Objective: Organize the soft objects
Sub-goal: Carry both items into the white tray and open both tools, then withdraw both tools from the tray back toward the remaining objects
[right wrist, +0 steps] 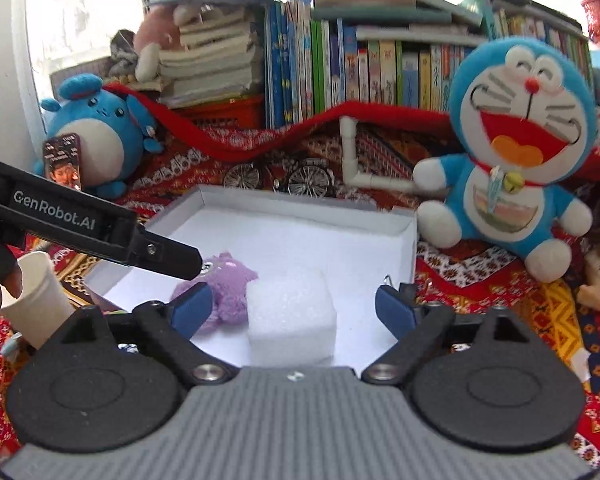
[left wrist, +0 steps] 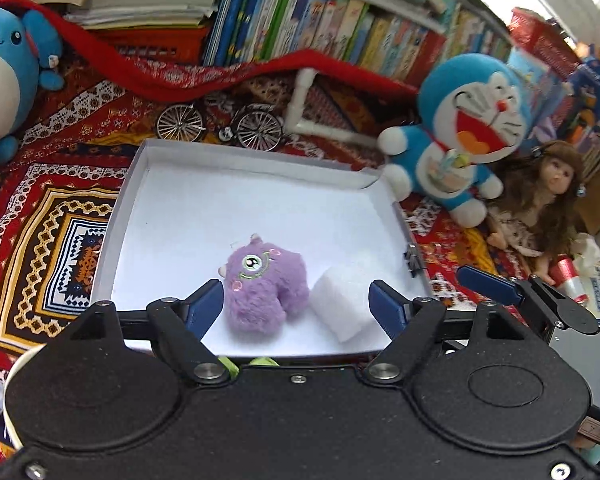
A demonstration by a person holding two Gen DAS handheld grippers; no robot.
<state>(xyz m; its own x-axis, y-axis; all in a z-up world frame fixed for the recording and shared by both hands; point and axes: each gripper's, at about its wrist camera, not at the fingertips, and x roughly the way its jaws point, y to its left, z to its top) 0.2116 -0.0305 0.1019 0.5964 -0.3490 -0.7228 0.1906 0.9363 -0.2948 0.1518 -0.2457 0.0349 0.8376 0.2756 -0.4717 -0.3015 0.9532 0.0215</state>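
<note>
Hovering both grippers, jaws apart and holding nothing: purple plush point(left wrist: 262, 286) and foam block point(left wrist: 346, 304) sit touching at the white box's point(left wrist: 236, 160) 6 o'clock edge. My left gripper point(left wrist: 296, 304) could nudge the plush out.

purple plush point(left wrist: 262, 284): 1 | foam block point(left wrist: 342, 302): 1 | box point(left wrist: 236, 148): 1 | big blue plushes point(left wrist: 466, 128): 2
</note>
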